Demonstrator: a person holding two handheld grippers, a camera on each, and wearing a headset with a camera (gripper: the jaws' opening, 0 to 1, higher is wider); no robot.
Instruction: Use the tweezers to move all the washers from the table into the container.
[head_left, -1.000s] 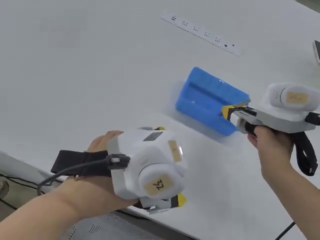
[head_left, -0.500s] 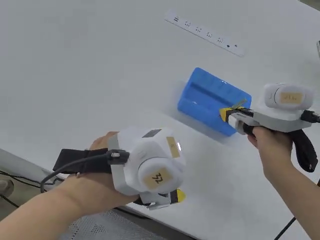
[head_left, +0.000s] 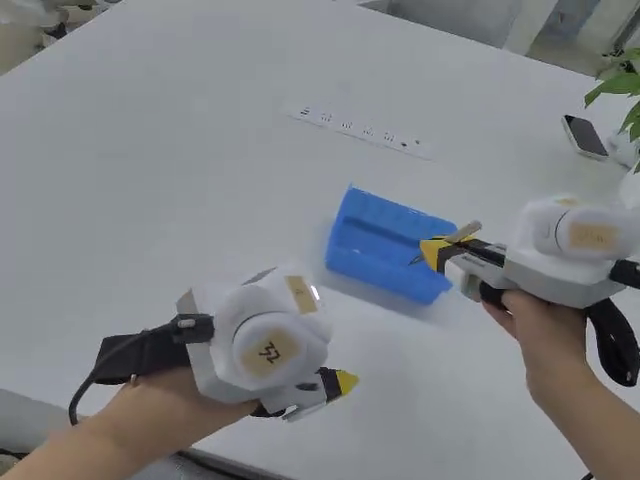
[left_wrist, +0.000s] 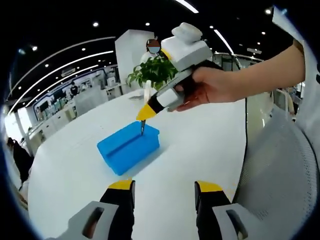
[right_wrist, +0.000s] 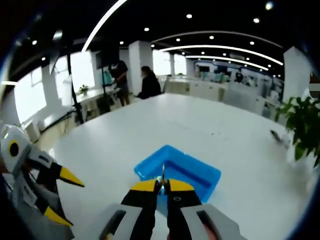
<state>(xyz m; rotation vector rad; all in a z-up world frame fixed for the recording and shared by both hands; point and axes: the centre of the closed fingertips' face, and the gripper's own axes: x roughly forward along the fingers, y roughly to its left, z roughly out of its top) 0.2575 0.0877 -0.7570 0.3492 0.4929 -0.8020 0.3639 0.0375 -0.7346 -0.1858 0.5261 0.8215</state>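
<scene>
Right gripper view, right gripper (right_wrist: 161, 186) pinching tweezers (right_wrist: 163, 172), tips over blue container (right_wrist: 196, 176), left gripper (right_wrist: 67, 200) spread

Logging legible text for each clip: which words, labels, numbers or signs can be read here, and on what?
No text reads clearly.
Round sticker on the left gripper: a dark zigzag mark, not legible as letters.
Tan sticker on the right gripper: blurred, unreadable.
Power strip: small dark marks, too small to read.
</scene>
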